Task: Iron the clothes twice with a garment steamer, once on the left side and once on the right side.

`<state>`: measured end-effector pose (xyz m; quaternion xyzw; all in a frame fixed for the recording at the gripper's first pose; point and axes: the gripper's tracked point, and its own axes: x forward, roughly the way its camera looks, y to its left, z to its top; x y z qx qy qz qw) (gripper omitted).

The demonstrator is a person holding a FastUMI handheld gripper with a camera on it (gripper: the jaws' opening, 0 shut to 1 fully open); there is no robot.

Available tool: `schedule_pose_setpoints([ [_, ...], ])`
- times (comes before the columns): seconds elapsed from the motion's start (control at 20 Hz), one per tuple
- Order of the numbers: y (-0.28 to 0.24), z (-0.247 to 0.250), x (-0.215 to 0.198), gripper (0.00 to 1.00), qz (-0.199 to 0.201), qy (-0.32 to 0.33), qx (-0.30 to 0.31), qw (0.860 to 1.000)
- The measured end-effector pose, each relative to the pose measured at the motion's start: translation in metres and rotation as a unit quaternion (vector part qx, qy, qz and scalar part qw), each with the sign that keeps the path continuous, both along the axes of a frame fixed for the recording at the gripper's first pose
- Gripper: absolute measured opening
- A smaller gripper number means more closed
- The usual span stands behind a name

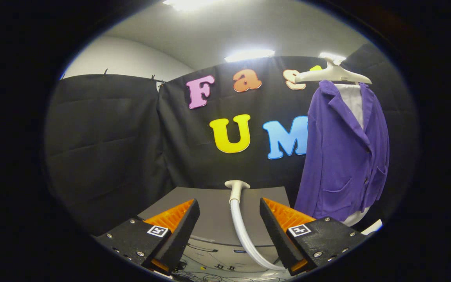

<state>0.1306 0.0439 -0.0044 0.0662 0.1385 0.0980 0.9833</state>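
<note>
Black quilted cloth walls point(104, 145), pale ceiling point(225, 31) with bright strip lights point(249, 55), grey table point(213, 211) below, cables point(210, 276) on the floor

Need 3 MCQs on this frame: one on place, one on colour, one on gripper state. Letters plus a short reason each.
1. Where is the steamer head?
A. ahead of the gripper, between its two fingers
B. pressed on the jacket
C. hooked on the hanger

2. What colour is the jacket?
A. grey
B. purple
C. orange

3. How do the jaws stand?
A. shut on the hose
B. shut on the jacket
C. open, holding nothing

Key: 1 A, the head stands up beyond the fingers with its white hose running back between them. 2 B, the jacket on the white hanger is purple. 3 C, the fingers stand wide apart and the hose touches neither.
</note>
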Motion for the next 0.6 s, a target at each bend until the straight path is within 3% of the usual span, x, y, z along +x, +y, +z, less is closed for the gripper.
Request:
schedule_pose_setpoints([
  [0.4,0.039,-0.02,0.144,0.96,-0.04,0.079,0.002,0.996],
  [0.6,0.042,-0.055,0.199,0.96,-0.054,0.14,-0.024,0.988],
])
